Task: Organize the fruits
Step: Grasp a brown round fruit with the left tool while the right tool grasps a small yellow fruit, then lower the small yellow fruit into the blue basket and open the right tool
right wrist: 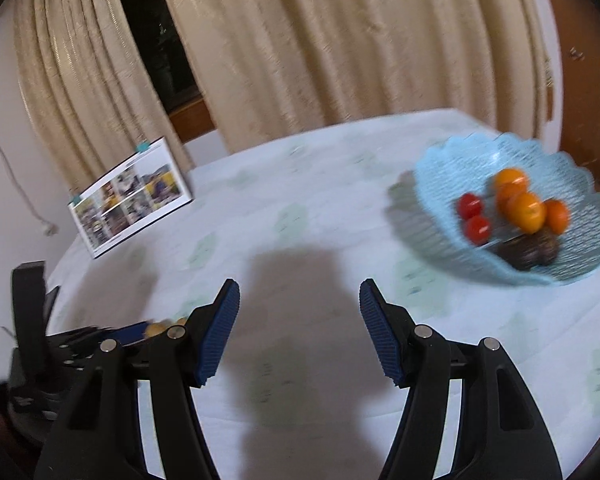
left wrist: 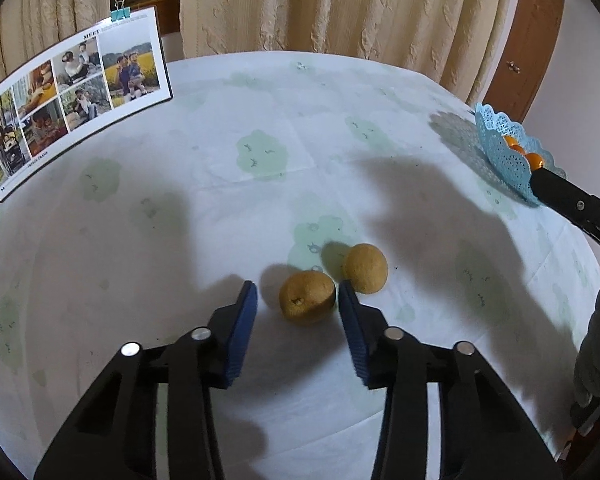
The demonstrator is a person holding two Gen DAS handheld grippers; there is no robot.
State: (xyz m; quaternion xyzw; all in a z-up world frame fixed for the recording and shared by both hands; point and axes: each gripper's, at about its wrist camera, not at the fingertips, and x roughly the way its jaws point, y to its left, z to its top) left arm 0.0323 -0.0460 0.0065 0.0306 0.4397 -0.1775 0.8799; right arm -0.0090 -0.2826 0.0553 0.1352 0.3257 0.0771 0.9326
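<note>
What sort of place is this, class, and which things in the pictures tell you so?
Probably a room in a home, likely a dining or living room. A table wears a patterned cloth, a blue fruit bowl sits on it beside a photo board of family pictures, and long cream curtains hang behind.

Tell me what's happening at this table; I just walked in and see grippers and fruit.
A person is sorting fruit with two handheld grippers. The left gripper has its jaws on either side of a brownish fruit on the tablecloth; the right pad touches it, the left doesn't. A second fruit sits beside it. The right gripper is open and empty. The blue basket already holds oranges.
</note>
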